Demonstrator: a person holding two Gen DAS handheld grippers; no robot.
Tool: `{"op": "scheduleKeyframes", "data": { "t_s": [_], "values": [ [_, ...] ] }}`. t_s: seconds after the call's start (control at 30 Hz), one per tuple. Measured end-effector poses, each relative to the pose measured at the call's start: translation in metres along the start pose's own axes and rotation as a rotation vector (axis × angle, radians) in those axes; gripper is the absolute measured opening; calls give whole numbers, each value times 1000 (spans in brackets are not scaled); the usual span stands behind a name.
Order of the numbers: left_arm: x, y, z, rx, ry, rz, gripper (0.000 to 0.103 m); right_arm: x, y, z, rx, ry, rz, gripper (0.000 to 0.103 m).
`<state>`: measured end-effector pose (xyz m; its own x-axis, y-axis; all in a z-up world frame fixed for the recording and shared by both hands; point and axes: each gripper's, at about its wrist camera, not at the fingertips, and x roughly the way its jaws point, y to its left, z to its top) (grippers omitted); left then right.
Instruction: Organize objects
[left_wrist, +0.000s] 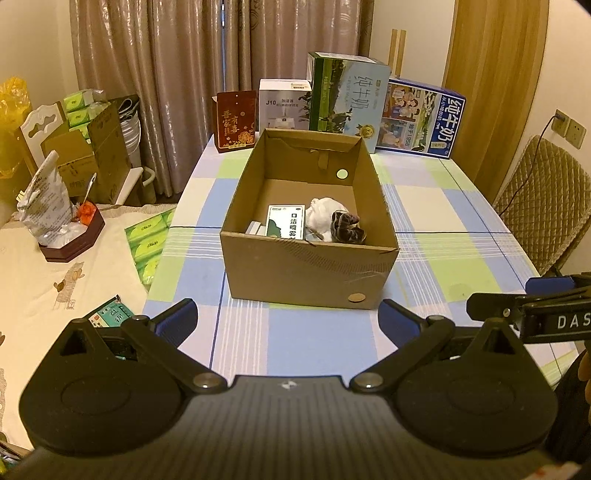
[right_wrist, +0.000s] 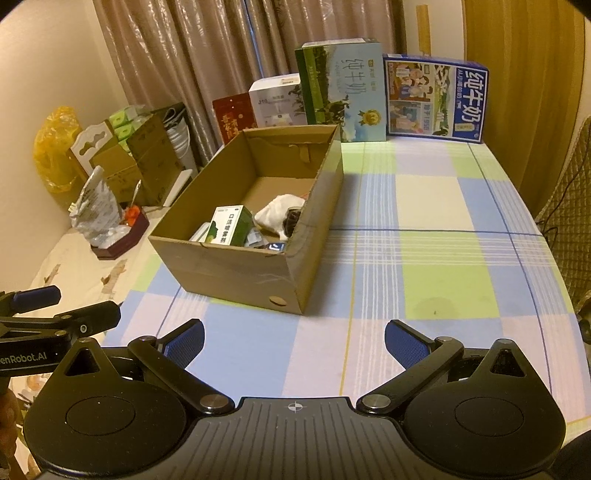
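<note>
One cardboard box (left_wrist: 310, 273) on checked table (left_wrist: 443, 206), four cartons behind, left tongs (left_wrist: 288, 325) and right tongs (right_wrist: 294, 345) both empty, spread wide

1. A lived-in home room: floor-length brown curtains (left_wrist: 155, 74) hang behind a desk (left_wrist: 424, 206) under a checked cloth.
2. Milk cartons (left_wrist: 347, 96) and gift boxes line the desk's far edge.
3. A quilted chair (left_wrist: 543, 206), tissue packs (left_wrist: 146, 240) and stacked cardboard boxes (left_wrist: 88, 155) crowd the sides.
4. A wooden door (left_wrist: 495, 74) and wall sockets (left_wrist: 570, 127) stand on the right.
</note>
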<state>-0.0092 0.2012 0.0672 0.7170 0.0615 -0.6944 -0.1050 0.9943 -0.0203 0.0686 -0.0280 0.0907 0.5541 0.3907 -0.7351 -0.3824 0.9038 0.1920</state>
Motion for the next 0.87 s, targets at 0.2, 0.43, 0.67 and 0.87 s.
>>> {"op": "scheduleKeyframes", "data": {
  "t_s": [0.2, 0.43, 0.67, 0.87],
  "values": [
    [0, 0, 0, 3, -2, 3, 102, -1, -1, 0, 2, -1, -1, 101],
    [0, -1, 3, 7, -2, 4, 102, -1, -3, 0, 9, -2, -7, 101],
    [1, -2, 3, 9, -1, 1, 102, -1, -4, 0, 10, -2, -6, 101],
    [0, -4, 4, 10, -20, -15, 102, -1, -4, 0, 14, -1, -7, 101]
  ]
}}
